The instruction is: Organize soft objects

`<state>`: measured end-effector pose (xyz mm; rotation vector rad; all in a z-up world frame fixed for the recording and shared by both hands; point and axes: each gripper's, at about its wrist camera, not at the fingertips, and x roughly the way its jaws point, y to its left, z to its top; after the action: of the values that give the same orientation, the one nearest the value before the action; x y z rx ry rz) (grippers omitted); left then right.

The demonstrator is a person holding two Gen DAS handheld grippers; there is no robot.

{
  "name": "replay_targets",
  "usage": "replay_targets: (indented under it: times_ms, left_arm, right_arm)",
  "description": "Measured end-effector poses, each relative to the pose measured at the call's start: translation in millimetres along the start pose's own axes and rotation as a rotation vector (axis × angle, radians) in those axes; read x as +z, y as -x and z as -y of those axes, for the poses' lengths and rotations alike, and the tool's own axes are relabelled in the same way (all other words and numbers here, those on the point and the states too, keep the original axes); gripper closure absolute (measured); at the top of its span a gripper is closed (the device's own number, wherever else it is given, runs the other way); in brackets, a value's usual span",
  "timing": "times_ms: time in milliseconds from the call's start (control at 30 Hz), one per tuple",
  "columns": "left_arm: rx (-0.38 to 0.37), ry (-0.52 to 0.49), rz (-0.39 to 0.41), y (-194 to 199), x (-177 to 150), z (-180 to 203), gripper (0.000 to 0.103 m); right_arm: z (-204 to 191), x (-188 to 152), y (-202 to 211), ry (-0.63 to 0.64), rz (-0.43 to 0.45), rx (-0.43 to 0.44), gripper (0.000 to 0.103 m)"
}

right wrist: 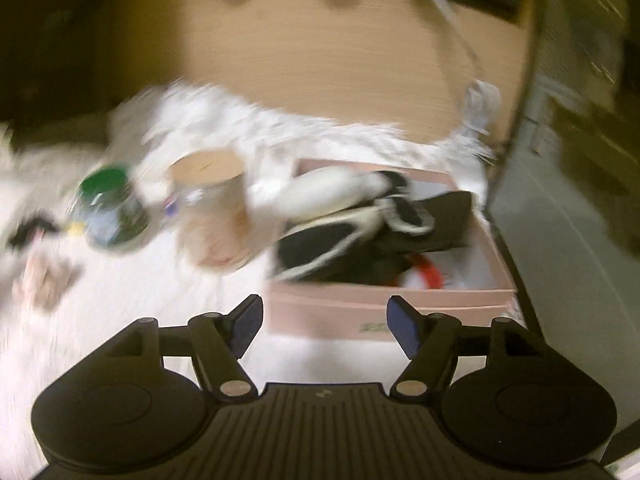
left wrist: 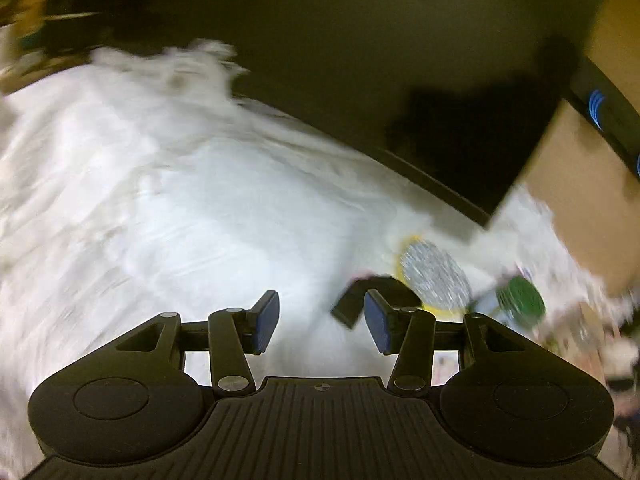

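dim warm light | heavy motion blur (both views) | fisheye-bent edges

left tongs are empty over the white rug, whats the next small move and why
Probably ease the left tongs toward the small black object lying on the white fluffy rug just ahead of the right-hand pad. The jaws stand apart with nothing between them, and the pink box in the right view already holds dark soft items, so it looks like the place to take it. Blur hides what the object is.

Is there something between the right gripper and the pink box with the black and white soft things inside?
Nothing visible. The right gripper is open and empty, just before the near wall of the pink box. The black and white soft items lie inside, uncovered from above.
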<state>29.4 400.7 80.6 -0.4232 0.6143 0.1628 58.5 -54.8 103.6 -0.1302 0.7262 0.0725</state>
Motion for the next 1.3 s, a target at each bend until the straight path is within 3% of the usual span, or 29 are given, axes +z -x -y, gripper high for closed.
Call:
replay_targets:
  times_ms: [167,267,333,500,667,767,900,1033,1300]
  left_arm:
    - [-0.128,-0.367,-0.032,-32,16,41,0.05]
    - [-0.107,-0.522,-0.091,-61,26,60,0.05]
    - [-0.107,-0.573,-0.135,-83,30,65,0.05]
    - [-0.096,-0.598,-0.218,-120,31,63,0.05]
    - [-0.115,-0.603,-0.251,-131,28,59,0.051]
    - [-0.097,-0.569,-0.251,-131,32,54,0.074]
    - [-0.12,-0.418,-0.248,-118,36,37,0.075]
    - [-0.125,-0.371,-0.238,-104,34,28,0.075]
    - [-0.153,-0.305,-0.23,-73,28,17,0.075]
  right_arm:
    - [-51,-4,-2,0.122,-0.041,0.102,0.033]
    - [-80,-3,-1,0.17,-0.051,0.146,0.033]
    - [-96,-5,2,0.202,-0.052,0.174,0.033]
    - [-121,-15,14,0.298,-0.064,0.216,0.033]
    - [-124,-16,8,0.275,-0.106,0.213,0.033]
    - [-135,-3,4,0.276,-0.087,0.244,0.033]
    - [-159,20,-9,0.262,-0.075,0.345,0.033]
    - [-192,43,-42,0.227,-0.134,0.448,0.033]
    - [-247,55,-96,0.226,-0.237,0.454,0.033]
